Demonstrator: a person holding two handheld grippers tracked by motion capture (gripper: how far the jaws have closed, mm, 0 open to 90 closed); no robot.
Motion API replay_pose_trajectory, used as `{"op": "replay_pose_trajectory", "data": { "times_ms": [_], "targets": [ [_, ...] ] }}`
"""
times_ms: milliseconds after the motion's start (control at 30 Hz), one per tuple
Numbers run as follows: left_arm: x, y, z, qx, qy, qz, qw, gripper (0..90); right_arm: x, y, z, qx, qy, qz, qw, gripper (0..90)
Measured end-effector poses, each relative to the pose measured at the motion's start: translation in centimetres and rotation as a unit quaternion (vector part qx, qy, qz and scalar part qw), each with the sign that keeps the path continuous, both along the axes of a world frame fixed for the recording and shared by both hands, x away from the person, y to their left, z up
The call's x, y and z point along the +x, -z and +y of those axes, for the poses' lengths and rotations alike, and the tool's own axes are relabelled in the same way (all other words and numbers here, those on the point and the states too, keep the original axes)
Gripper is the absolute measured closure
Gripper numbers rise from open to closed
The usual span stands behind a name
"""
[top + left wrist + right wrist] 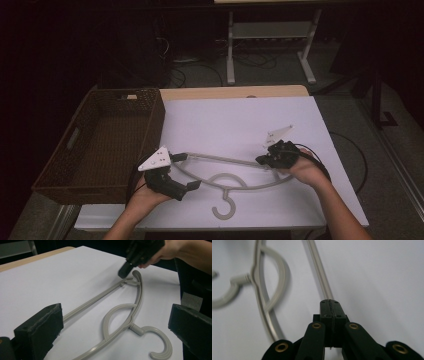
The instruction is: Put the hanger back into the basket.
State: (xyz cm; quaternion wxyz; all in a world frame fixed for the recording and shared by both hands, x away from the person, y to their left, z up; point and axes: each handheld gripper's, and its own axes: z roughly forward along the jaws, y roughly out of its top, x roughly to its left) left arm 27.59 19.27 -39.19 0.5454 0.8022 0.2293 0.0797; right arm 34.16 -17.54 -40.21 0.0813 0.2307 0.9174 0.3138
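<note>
A grey plastic clothes hanger (227,172) lay flat on the white desk (235,120), near the front edge, with its hook pointing toward the person. To its left, at the desk's left side, stood a dark brown woven basket (150,115), with nothing seen inside it.

The right gripper (263,160) sat at the hanger's right end. In the right gripper view its jaws were pressed together, and the straight bar of the hanger ran out from just beyond their tips; whether they pinched the bar's end or merely rested closed against it I cannot tell for certain, though a grip on the bar looked likely. The left gripper view showed that same gripper bearing down on the hanger's far shoulder.

The left gripper (186,172) hovered at the hanger's left end with its jaws spread wide, one pad (40,327) on each side of the frame and the hanger's arm running between them, not yet clamped.

The step in hand seemed to be taking hold of the hanger with both tools, the right end secured first. The next move would call for lowering the left gripper so its jaws straddle the left arm of the hanger, closing them firmly, then lifting both ends level, probably toward the basket on the left.
</note>
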Motion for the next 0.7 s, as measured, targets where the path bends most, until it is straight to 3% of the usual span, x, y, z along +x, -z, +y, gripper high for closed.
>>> {"op": "replay_pose_trajectory", "data": {
  "times_ms": [133,200,233,333,500,700],
  "targets": [
    [0.0,0.1,0.0,-0.001,-0.001,0.001,1.0,0.0,-1.2,1.1,-1.7,-0.031,0.017,0.008,0.9994,89.5],
    [0.0,0.1,-0.1,0.001,-0.001,0.001,1.0,0.0,-1.4,1.6,-2.0,-0.044,0.022,0.01,0.9987,89.5],
    [0.0,0.1,-0.1,0.003,0.0,0.001,1.0,0.0,-1.5,1.7,-2.0,-0.038,0.031,0.017,0.9986,89.5],
    [0.0,0.1,-0.2,0.002,0.001,0.001,1.0,0.0,-1.3,2.3,-1.7,-0.056,0.024,0.013,0.9981,89.5],
    [0.0,0.1,-0.1,0.001,0.0,0.001,1.0,0.0,-0.6,2.5,-1.3,-0.074,0.034,0.005,0.9967,89.6],
    [0.0,0.1,-0.2,0.004,0.002,0.0,1.0,0.0,1.5,2.5,-1.5,-0.083,0.054,-0.005,0.9951,89.6]
  ]
}}
